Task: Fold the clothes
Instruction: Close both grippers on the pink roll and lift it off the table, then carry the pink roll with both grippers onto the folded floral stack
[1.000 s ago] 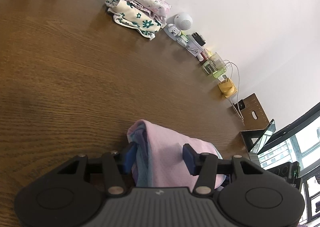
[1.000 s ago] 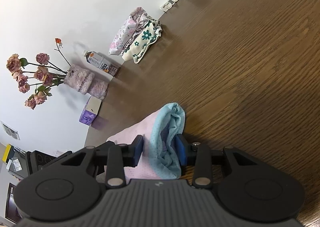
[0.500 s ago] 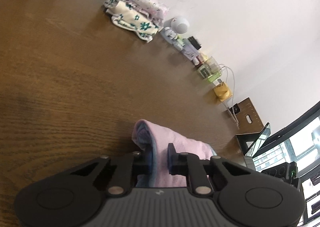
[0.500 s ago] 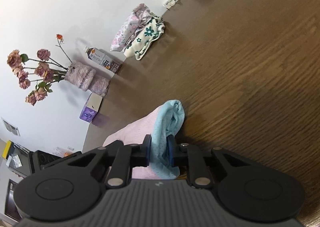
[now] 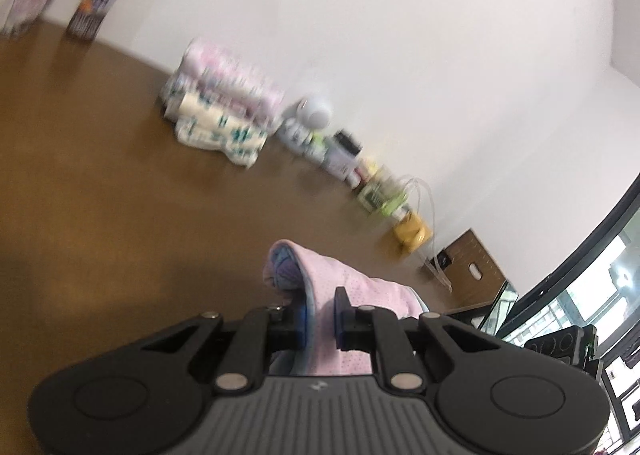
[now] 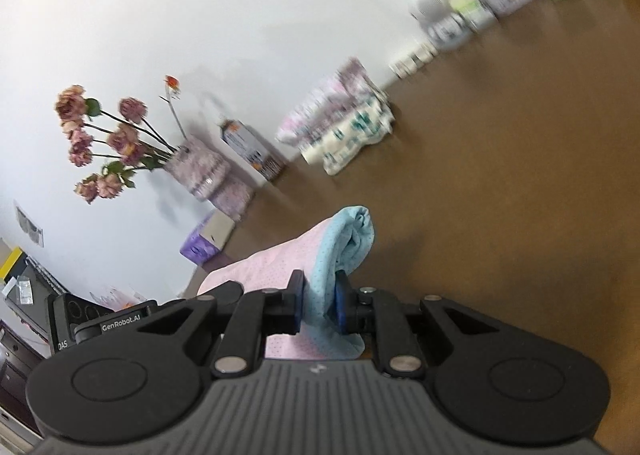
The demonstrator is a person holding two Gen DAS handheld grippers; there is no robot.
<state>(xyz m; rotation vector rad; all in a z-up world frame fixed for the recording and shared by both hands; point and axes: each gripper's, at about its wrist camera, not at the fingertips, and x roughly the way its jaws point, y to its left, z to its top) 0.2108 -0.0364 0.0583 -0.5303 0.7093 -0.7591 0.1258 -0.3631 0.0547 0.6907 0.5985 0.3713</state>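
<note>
A pink and light blue dotted garment (image 5: 352,295) is pinched at both ends and hangs above the brown wooden table (image 5: 100,183). My left gripper (image 5: 320,315) is shut on its pink edge, with a blue fold bulging out beyond the fingers. In the right wrist view the same garment (image 6: 340,251) shows its light blue side, and my right gripper (image 6: 318,305) is shut on that blue fold. Both views are blurred by motion.
A stack of folded floral clothes (image 5: 224,119) lies at the table's far edge by the white wall. Small bottles and boxes (image 5: 360,175) line the wall beside it. A vase of dried roses (image 6: 192,171), a carton (image 6: 252,151) and a purple box (image 6: 206,243) stand further along.
Both grippers closed on the garment, then rose with it off the table. The views tilted up, so more of the wall now shows.
</note>
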